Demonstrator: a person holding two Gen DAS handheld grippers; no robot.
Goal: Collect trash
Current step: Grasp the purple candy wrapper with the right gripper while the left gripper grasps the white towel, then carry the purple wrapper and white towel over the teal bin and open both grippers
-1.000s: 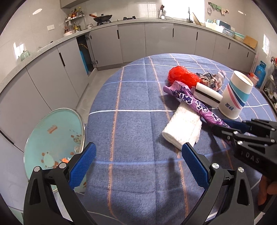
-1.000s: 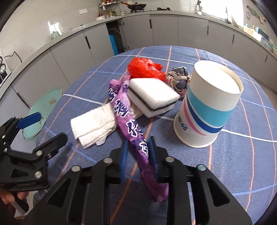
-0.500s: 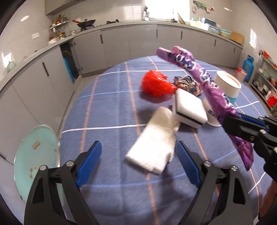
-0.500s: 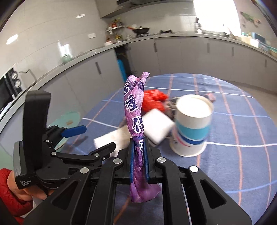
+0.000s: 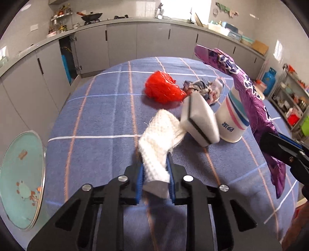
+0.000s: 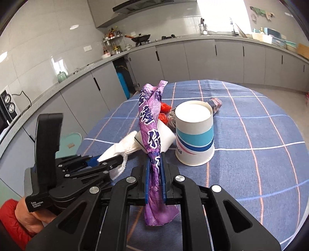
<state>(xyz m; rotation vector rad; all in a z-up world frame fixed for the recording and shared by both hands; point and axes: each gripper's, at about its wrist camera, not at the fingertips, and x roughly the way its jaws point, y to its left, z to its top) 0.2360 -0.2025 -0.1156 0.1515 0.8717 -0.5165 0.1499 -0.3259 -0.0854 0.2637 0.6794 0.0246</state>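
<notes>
- The left gripper [image 5: 156, 174] has just closed its jaws on the white cloth [image 5: 157, 142], whose far end lies ahead under the sponge [image 5: 200, 121].
- The right gripper [image 6: 154, 174] pinches the purple wrapper [image 6: 149, 123], lifted off the tablecloth [image 6: 260, 154]; the paper cup [image 6: 195, 135] stands just ahead to its right.

Both views are bright with daylight. It pours through a window [image 5: 185, 8] at the far wall, blown out to plain white, and glares off the wall tiles [image 6: 58, 63]. On the table [image 5: 100, 119] soft shadows fall toward the near edge. Fisheye distortion bends the counter [image 6: 241, 37] into an arc, and the corners go black. In the left wrist view the cloth near the lens is smeared; elsewhere focus holds.
</notes>
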